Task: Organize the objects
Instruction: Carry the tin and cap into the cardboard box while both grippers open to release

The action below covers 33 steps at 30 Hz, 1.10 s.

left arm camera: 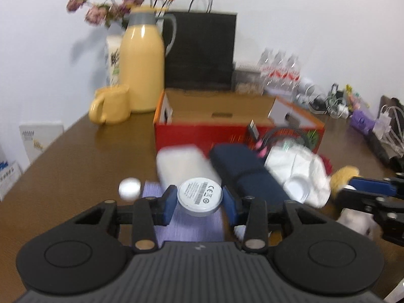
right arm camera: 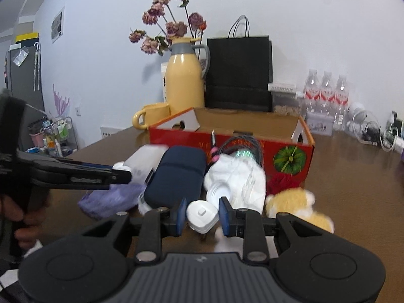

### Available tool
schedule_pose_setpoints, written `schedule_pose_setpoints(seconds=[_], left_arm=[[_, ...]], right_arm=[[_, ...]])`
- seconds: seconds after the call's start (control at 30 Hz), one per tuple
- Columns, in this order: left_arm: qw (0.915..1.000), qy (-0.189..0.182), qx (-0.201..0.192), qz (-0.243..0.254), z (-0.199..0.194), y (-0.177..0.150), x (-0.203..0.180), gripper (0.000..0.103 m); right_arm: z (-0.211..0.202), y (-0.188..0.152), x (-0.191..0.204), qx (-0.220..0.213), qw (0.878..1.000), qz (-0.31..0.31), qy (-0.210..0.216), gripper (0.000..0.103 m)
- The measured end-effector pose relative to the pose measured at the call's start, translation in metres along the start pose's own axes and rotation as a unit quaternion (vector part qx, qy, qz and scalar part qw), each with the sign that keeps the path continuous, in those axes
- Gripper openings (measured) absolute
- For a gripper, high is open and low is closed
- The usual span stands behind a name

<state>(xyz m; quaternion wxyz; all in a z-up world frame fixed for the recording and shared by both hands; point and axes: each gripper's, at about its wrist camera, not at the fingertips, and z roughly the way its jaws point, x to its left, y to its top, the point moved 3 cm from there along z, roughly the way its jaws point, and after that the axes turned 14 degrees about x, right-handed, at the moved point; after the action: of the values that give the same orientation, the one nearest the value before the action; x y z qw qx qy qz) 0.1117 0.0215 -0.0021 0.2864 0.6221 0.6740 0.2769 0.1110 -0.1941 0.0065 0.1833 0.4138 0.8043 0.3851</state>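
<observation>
My left gripper point(left arm camera: 199, 198) is shut on a round white disc-shaped device point(left arm camera: 199, 196), label side up, held above a purple cloth point(left arm camera: 192, 224). My right gripper point(right arm camera: 202, 214) is shut on a white plug adapter point(right arm camera: 202, 216), held above the table. Ahead lie a navy case point(right arm camera: 175, 176), a white box point(left arm camera: 184, 166), a white crumpled bag point(right arm camera: 237, 179) and a yellow plush toy point(right arm camera: 300, 204). An open red cardboard box point(right arm camera: 227, 146) stands behind them. The left gripper shows in the right wrist view point(right arm camera: 121, 174).
A yellow thermos jug point(left arm camera: 142, 63), yellow mug point(left arm camera: 111, 104), flower vase and black paper bag point(left arm camera: 202, 50) stand at the back. Water bottles point(right arm camera: 325, 93) and cables lie at the right. A small white ball-like thing point(left arm camera: 129, 188) sits left of my left gripper.
</observation>
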Motion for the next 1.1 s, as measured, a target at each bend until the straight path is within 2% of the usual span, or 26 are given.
schedule_pose_setpoints(seconds=[0.27, 0.5, 0.67, 0.8, 0.97, 1.1], left_arm=[[0.9972, 0.015, -0.069, 0.023, -0.003, 0.072, -0.015, 0.040], [0.9966, 0.027, -0.077, -0.003, 0.026, 0.139, -0.027, 0.040], [0.9974, 0.055, -0.038, -0.028, 0.072, 0.169, -0.028, 0.040], [0.9967, 0.066, 0.016, -0.046, 0.114, 0.182, -0.026, 0.040], [0.9931, 0.089, 0.065, -0.040, 0.153, 0.180, -0.029, 0.040], [0.9913, 0.095, 0.082, -0.040, 0.169, 0.172, -0.030, 0.040]], right_arm=[[0.008, 0.066, -0.017, -0.059, 0.998, -0.018, -0.032, 0.026], [0.049, 0.134, -0.050, -0.057, 0.997, 0.014, -0.041, 0.026], [0.099, 0.160, -0.071, -0.010, 0.998, 0.022, -0.066, 0.026], [0.141, 0.166, -0.088, 0.038, 0.996, 0.041, -0.071, 0.026], [0.188, 0.159, -0.100, 0.101, 0.988, 0.062, -0.097, 0.026], [0.204, 0.155, -0.107, 0.122, 0.984, 0.070, -0.109, 0.026]])
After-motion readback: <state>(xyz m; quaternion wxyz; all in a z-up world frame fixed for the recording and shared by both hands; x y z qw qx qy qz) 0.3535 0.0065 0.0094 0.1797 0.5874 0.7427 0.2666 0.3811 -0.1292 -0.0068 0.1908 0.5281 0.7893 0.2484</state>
